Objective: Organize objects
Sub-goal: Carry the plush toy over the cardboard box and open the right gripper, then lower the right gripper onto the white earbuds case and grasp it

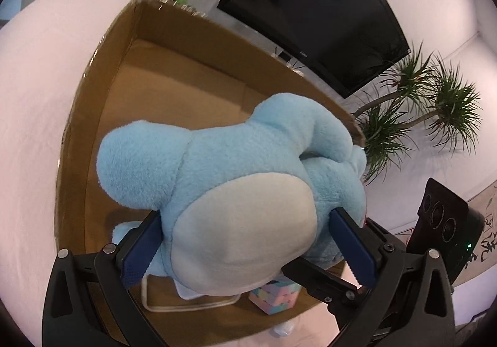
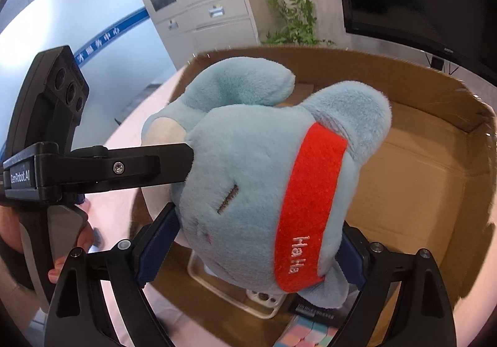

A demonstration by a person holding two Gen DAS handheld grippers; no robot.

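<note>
Both claws clamp the blue plush toy [image 1: 242,191]: left gripper [image 1: 248,254] on its body, right gripper [image 2: 257,250] on its head, so I can carry it steadily over the cardboard box [image 1: 93,105].

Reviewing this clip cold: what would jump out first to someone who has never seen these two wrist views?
The blue plush toy fills both views, clamped by both grippers at once: the left gripper squeezes its pale belly, the right gripper its head. Its red "Ha Ha" headband stands out in the right view. Beneath it gapes an open cardboard box, with a pastel cube on the floor.
</note>
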